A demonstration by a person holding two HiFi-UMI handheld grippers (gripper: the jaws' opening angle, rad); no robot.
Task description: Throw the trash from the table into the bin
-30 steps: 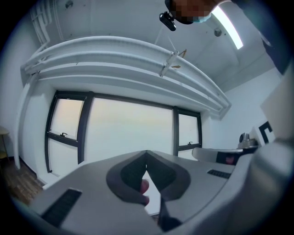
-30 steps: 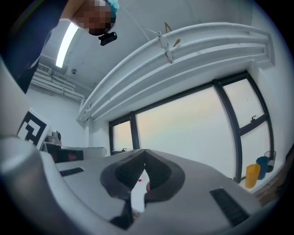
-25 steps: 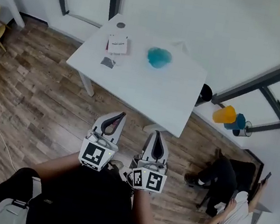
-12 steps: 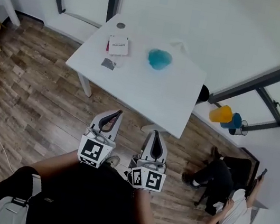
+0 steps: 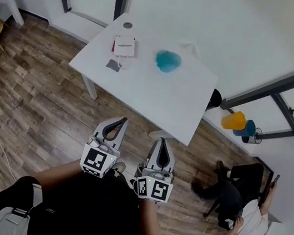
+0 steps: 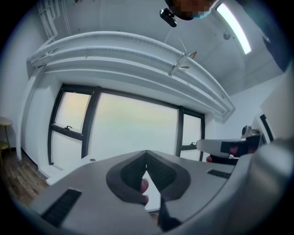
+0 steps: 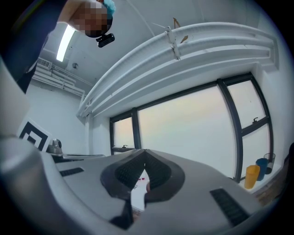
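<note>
Left gripper (image 5: 123,119) dipped, fingers together like right gripper's (image 5: 164,140); table (image 5: 156,96) holds one blue wad (image 5: 168,60).

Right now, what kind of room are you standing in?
Probably an office or workroom: there is a plain white table, tall dark-framed windows, a wood-plank floor, and a person sitting off to one side.

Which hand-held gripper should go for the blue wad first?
Right, likely: the right hand-held gripper points almost straight at the blue wad, while the left hand-held gripper lines up with the grey wrapper. Both are shut.
</note>
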